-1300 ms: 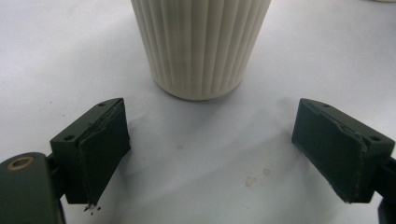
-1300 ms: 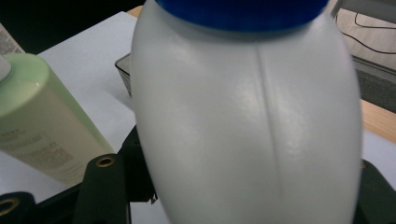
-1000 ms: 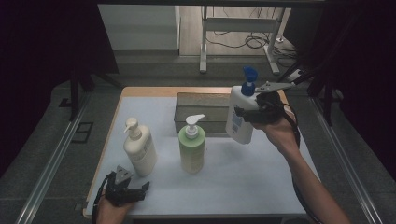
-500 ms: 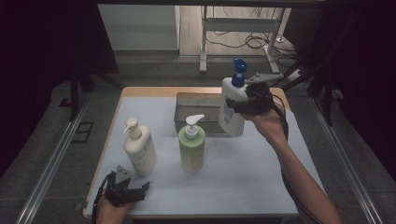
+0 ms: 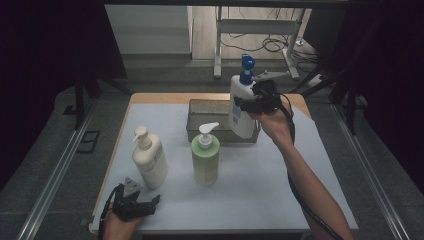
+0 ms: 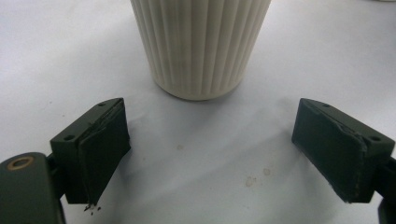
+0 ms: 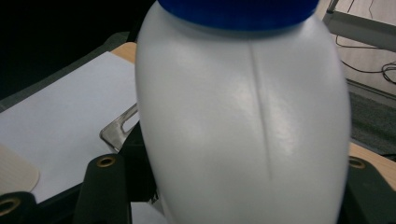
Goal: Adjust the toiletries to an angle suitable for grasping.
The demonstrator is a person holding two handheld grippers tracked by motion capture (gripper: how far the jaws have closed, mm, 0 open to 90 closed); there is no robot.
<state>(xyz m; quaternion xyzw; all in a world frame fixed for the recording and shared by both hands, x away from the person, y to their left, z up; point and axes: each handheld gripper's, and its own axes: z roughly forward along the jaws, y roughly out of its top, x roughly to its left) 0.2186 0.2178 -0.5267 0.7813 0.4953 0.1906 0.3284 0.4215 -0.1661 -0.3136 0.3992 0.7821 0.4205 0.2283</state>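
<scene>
- At the far right of the table [image 5: 330, 200], the right gripper [image 5: 250, 104] is grasping a white bottle [image 5: 241, 112] around its middle, its jaws pressing on both sides of the body.
- The white bottle is smooth, glossy plastic, oval in section, with a moulded seam running down its side [image 7: 261, 116] and a blue pump cap [image 5: 247, 67] on top.
- It is hanging upright, its base just above the right end of a rectangular metal tray [image 5: 210, 107] with thin shiny walls.
- The table is wearing a pale, matt covering, with bare wood showing along the far edge.
- Near the middle, a green bottle [image 5: 205, 159] with a white pump is standing upright, rounded and slightly translucent.
- To its left, a cream bottle [image 5: 150, 160] is standing; in the left gripper view its body [image 6: 201, 42] is showing fine vertical ribs and a rounded base.
- At the near left corner, the left gripper [image 5: 145, 204] is resting low with its jaws spread wide and nothing between them; its dark pads [image 6: 100, 154] are looking worn at the edges, and the cream bottle is sitting just beyond them.
</scene>
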